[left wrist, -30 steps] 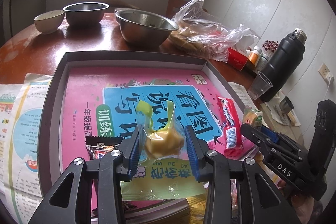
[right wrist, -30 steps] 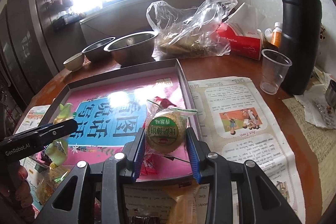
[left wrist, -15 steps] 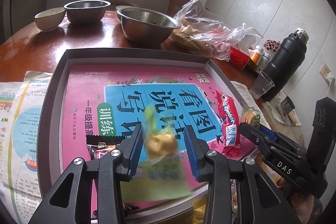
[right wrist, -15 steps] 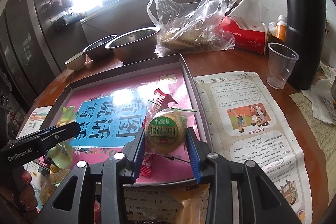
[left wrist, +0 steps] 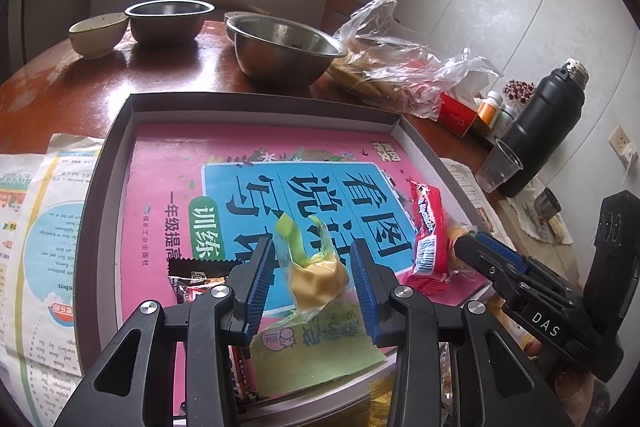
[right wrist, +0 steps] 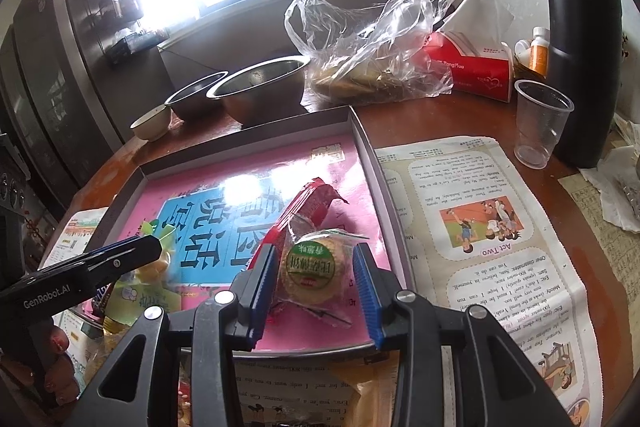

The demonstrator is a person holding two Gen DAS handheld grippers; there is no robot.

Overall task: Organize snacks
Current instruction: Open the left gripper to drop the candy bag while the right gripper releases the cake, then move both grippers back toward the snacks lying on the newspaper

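Where claws overlap it, tray [left wrist: 120, 131] front rim unseen.

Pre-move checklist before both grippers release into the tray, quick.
1. Left gripper on yellow snack: wrapper sits between the pads, contact cannot tell.
2. Right gripper on round cracker pack: cannot tell if pressed.
3. Both over grey tray: ok.
4. Red wafer pack beside right drop spot: not ok, tight.
5. Black snack packet clear of left gripper: ok.
6. Grippers apart: ok.
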